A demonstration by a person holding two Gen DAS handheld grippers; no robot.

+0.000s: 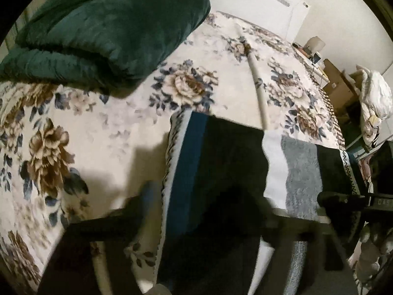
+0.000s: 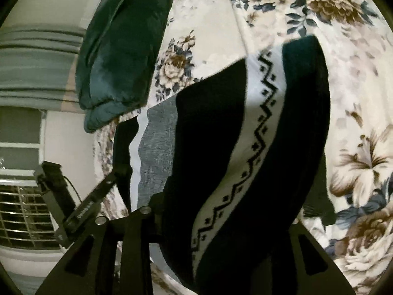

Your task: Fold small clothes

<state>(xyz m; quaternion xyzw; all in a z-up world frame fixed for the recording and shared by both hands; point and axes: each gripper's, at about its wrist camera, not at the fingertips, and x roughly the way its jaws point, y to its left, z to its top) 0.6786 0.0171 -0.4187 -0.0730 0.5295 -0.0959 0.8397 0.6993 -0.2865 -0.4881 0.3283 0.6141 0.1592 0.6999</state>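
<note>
The striped knitted garment in black, white, grey and teal, with a zigzag band, hangs stretched just above the floral-patterned cream bedspread. The left gripper stands released, its fingers wide apart on either side of the cloth. The right gripper has the garment draped between its fingers; whether it clamps the cloth cannot be determined. A dark green folded plush blanket lies well apart on the bedspread.
</note>
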